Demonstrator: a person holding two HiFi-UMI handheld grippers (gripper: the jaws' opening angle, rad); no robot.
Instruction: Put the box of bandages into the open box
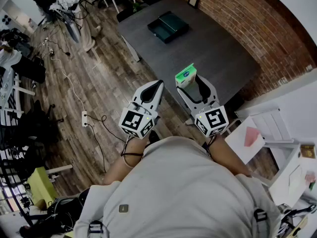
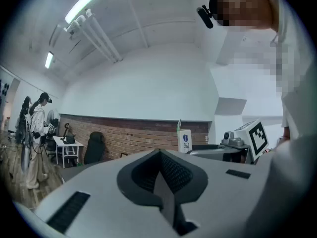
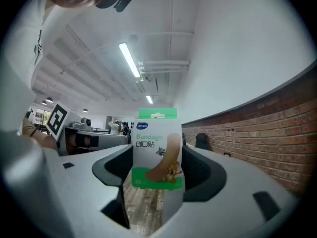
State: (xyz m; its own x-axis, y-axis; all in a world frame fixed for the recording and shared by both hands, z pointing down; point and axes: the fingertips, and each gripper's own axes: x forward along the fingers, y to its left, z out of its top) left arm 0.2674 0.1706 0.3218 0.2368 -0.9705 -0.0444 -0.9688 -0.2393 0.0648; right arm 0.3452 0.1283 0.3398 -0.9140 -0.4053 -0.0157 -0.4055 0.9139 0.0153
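The box of bandages (image 1: pixel 186 75) is white and green with a bandage printed on its front. It stands upright between the jaws of my right gripper (image 1: pixel 192 83), which is shut on it in mid-air over the near edge of the grey table (image 1: pixel 218 58). In the right gripper view the box of bandages (image 3: pixel 156 143) fills the gap of the right gripper (image 3: pixel 157 162). The open box (image 1: pixel 168 27) is dark green and lies on the far part of the table. My left gripper (image 1: pixel 156 86) hangs beside the right one over the floor, shut and empty. Its view shows the box of bandages (image 2: pixel 184 141) to the right.
A brick wall (image 1: pixel 237 19) runs behind the table, with a small frame (image 1: pixel 193 0) leaning on it. Cables and a power strip (image 1: pixel 84 118) lie on the wooden floor at the left. People (image 1: pixel 74 9) stand at the far left. White furniture (image 1: pixel 267 128) is at the right.
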